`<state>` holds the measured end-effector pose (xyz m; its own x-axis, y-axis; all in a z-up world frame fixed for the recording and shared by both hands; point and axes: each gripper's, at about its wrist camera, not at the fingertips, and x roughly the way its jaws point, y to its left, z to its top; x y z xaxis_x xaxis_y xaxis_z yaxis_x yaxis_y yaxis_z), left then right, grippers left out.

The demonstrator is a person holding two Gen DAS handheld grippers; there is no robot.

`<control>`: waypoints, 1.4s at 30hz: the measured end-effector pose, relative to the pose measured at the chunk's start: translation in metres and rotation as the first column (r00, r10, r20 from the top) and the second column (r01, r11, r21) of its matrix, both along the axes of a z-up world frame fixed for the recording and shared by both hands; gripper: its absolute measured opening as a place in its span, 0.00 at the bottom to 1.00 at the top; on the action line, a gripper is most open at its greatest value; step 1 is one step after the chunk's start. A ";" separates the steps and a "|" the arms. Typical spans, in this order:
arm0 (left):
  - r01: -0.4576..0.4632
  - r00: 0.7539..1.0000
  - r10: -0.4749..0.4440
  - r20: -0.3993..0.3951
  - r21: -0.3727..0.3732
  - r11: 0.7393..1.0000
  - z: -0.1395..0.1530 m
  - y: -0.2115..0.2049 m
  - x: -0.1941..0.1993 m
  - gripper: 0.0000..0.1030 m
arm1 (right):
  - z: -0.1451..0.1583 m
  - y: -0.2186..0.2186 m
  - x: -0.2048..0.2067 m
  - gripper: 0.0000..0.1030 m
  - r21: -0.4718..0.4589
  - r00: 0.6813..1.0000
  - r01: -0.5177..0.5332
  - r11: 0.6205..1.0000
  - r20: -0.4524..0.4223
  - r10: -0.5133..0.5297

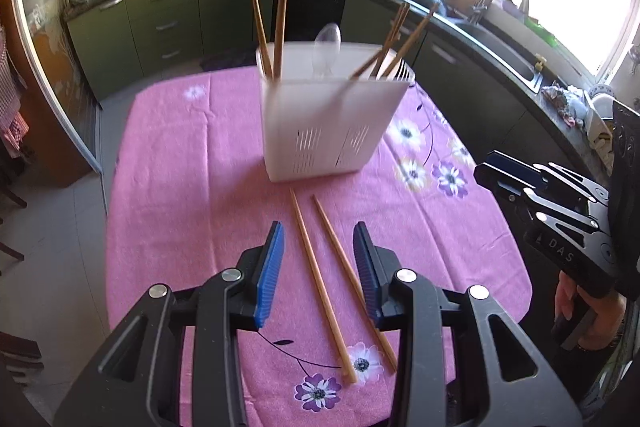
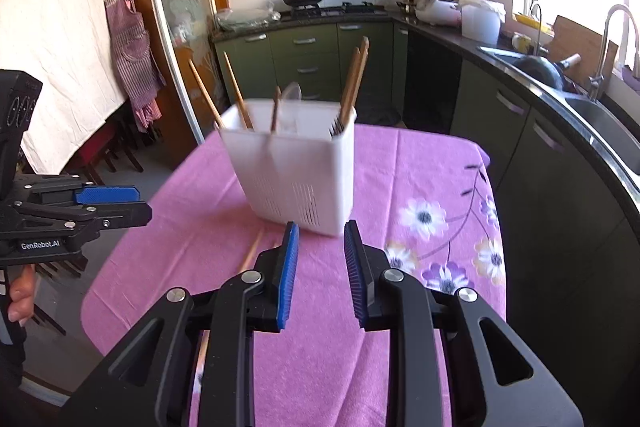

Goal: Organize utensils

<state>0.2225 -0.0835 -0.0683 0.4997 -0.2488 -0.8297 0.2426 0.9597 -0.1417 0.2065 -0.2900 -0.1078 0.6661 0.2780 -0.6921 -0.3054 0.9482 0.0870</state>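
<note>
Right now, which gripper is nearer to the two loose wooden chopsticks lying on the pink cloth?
Left. The left gripper hangs over the chopsticks, jaws open around them; the right gripper is off to their right.

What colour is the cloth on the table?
Pink tablecloth with purple and white flowers, best in the left wrist view.

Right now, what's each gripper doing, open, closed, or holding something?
Left gripper: open, holding nothing; two chopsticks lie on the cloth between its fingers.
Right gripper: open, empty.
</note>
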 end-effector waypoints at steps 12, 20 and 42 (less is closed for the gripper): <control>-0.071 0.970 0.088 -0.226 0.085 0.994 -0.102 -0.020 0.051 0.27 | -0.074 -0.024 0.009 0.28 -0.039 0.990 0.056 0.998 -0.131 -0.060; -0.091 0.956 0.120 -0.267 0.119 0.989 -0.122 -0.033 0.072 0.22 | -0.083 -0.023 0.014 0.30 -0.013 0.988 0.042 0.999 -0.151 -0.043; -0.091 0.973 0.113 -0.203 0.119 0.989 -0.109 -0.020 0.059 0.08 | -0.086 -0.030 0.012 0.32 -0.012 0.984 0.058 0.998 -0.170 -0.059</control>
<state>0.2811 -0.1031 -0.1771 0.3312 -0.1088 -0.9373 0.1187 0.9902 -0.0730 0.2185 -0.3201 -0.1941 0.5532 0.2367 -0.7987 -0.2305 0.9648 0.1263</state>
